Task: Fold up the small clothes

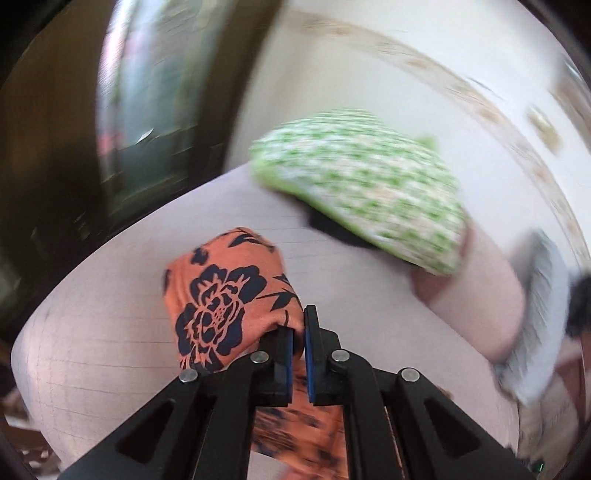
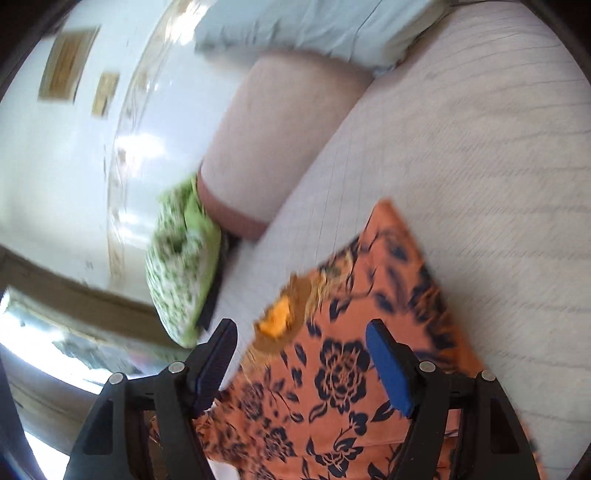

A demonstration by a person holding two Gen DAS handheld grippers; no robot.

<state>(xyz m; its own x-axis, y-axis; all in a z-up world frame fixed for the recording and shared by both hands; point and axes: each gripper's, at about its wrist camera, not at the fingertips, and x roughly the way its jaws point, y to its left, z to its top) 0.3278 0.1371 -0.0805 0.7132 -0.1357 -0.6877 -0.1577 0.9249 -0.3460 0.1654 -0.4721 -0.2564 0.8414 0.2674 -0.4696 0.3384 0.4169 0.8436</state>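
pinching a bunched fold of the orange cotton garment with navy flower print at lower centre of its view, the left gripper has its blue pads closed on cloth. the right gripper hangs with jaws apart over the same garment, spread on the pale lined sofa seat. the fabric looks light, limp and non-slippery; hems and corners seem the best holds.

Surface: I see a pale pink bed with a faint grid of lines | on it: orange floral garment spread flat in the right view | far edge: green-and-white pillow, pink bolster just beside it — pale blue pillow past that.
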